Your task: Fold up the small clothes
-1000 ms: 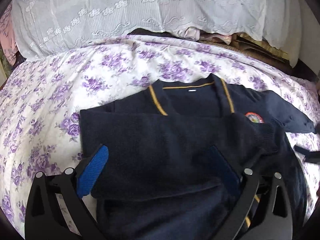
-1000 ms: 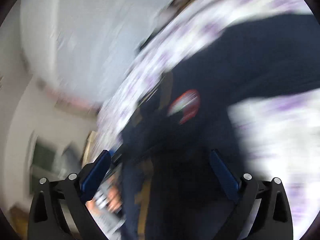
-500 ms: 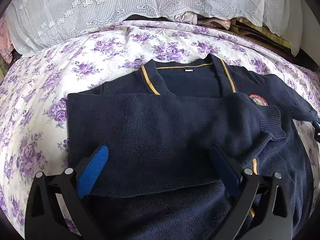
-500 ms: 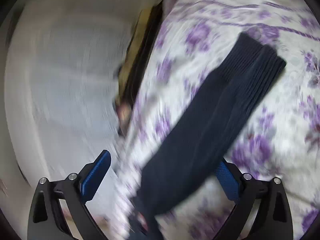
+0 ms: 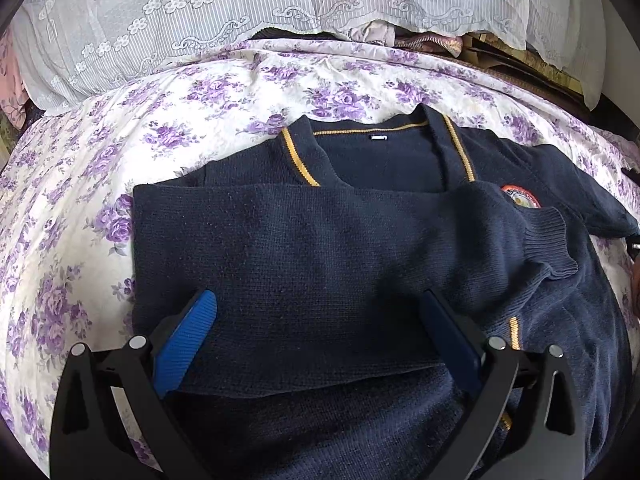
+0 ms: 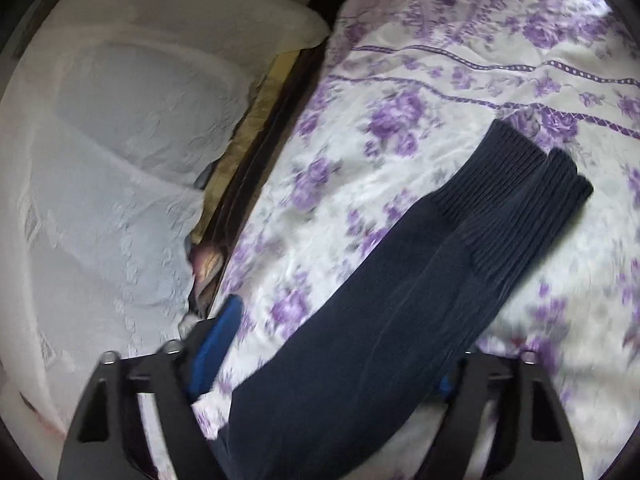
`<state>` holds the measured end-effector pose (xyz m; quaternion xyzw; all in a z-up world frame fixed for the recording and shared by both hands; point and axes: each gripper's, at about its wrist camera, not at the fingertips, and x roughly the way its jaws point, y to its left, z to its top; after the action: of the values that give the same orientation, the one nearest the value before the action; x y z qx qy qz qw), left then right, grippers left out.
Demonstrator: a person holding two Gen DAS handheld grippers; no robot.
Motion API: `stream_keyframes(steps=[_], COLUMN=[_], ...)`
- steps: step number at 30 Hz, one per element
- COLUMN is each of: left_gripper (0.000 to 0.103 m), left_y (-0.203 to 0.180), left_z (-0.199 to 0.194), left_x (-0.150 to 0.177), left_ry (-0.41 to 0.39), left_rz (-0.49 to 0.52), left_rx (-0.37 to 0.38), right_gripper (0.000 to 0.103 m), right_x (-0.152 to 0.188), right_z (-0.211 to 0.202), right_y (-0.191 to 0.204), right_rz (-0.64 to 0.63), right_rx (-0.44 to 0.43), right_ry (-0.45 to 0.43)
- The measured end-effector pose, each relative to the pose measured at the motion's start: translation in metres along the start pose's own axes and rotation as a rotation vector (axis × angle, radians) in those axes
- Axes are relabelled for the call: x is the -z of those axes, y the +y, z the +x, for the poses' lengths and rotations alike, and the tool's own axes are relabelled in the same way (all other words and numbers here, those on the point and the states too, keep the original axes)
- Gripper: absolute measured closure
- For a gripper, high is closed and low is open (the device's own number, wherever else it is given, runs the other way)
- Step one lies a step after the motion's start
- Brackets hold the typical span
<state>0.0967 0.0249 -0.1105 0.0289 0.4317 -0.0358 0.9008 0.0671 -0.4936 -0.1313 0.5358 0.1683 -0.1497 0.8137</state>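
Observation:
A navy knit sweater (image 5: 360, 264) with yellow collar trim and a round chest badge (image 5: 520, 198) lies flat on the floral bedsheet (image 5: 160, 140). One sleeve is folded across its chest, cuff (image 5: 548, 240) near the badge. My left gripper (image 5: 320, 340) hovers open just over that folded sleeve, touching nothing that I can see. In the right wrist view the other sleeve (image 6: 400, 300) stretches out over the sheet, ribbed cuff (image 6: 520, 192) at the far end. My right gripper (image 6: 330, 368) straddles this sleeve and its jaws are closing; the left pad (image 6: 216, 348) still stands clear of the cloth.
A white lace cover (image 5: 280, 8) drapes over a pile at the bed's far side, with mixed fabrics (image 5: 420, 38) under its hem. In the right wrist view the same lace cover (image 6: 100, 160) fills the left, beside a dark gap (image 6: 256, 148) along the bed's edge.
The right gripper swung from the sweater's badge area out to the spread sleeve, and its jaws have narrowed around it. The left gripper has barely moved and stays open.

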Motion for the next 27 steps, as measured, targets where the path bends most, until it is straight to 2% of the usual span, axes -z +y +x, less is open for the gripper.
stream_keyframes(steps=[1,2,3,4,8,12,22,27], left_gripper=[0.004,0.004,0.004,0.004,0.004,0.004,0.004,0.004], left_y=[0.0,0.0,-0.001,-0.001,-0.001,-0.001,0.001,-0.007], left_z=[0.0,0.001,0.001,0.001,0.001,0.001,-0.002,-0.012], left_x=[0.0,0.0,0.0,0.0,0.0,0.0,-0.01,-0.025], left_ry=[0.0,0.0,0.001,0.001,0.001,0.001,0.01,-0.023], left_rz=[0.001,0.001,0.002,0.003,0.004,0.004,-0.018,-0.012], left_rx=[-0.001,-0.003,-0.004,-0.004,-0.002,-0.001,0.054,0.091], right_gripper=[0.069,0.099,0.099,0.098,0.096,0.093,0.093,0.092], right_x=[-0.003,-0.006,-0.007,-0.009,-0.01,-0.011,0.014,0.033], right_z=[0.001,0.004,0.005,0.003,0.001,-0.005,-0.021,-0.025], right_y=[-0.007,-0.018,-0.029,-0.032,-0.03,-0.026,0.052,0.087], right_rz=[0.022,0.052,0.098,0.117,0.102,0.131,-0.099,-0.174], right_rx=[0.015,0.031,0.014,-0.041,-0.062,-0.179,-0.3,-0.344], right_ry=[0.002,0.006,0.013,0.007,0.028,0.053,0.171,0.217])
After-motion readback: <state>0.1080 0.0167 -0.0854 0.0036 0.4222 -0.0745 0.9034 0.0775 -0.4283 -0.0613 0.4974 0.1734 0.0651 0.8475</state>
